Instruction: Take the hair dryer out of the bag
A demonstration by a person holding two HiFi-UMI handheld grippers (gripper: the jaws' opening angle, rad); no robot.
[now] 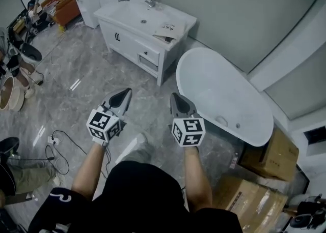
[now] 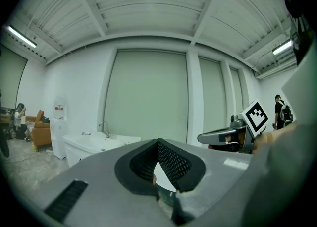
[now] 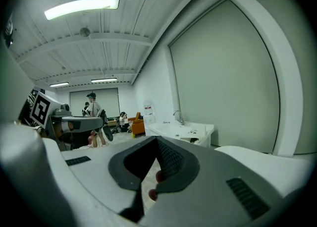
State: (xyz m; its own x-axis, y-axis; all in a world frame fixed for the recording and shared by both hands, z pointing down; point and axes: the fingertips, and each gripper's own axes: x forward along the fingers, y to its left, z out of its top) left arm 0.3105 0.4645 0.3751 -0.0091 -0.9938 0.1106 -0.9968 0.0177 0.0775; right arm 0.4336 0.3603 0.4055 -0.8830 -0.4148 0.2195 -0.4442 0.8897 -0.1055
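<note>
**Both claws empty, bag not yet found.** My left claw [image 1: 123, 94] and right claw [image 1: 178, 99], each closed and holding nothing, point ahead side by side above the grey marbled floor [image 1: 86, 74]. Beyond them stands a white vanity cabinet [image 1: 127, 41] with a basin. To its right is a white oval bathtub [image 1: 224, 94], with brown cardboard boxes [image 1: 275, 155] past it. No view shows the hair dryer or its bag for certain. A flat pale patterned item [image 1: 165, 29] lies on the vanity's tabletop [image 1: 114, 10] beside the basin, too small to identify. The step in hand, I judge, is locating the bag. To do it well, I should close in, open one claw to hold the bag's mouth steady, and send the other for the dryer's handle, not its cord.
</note>
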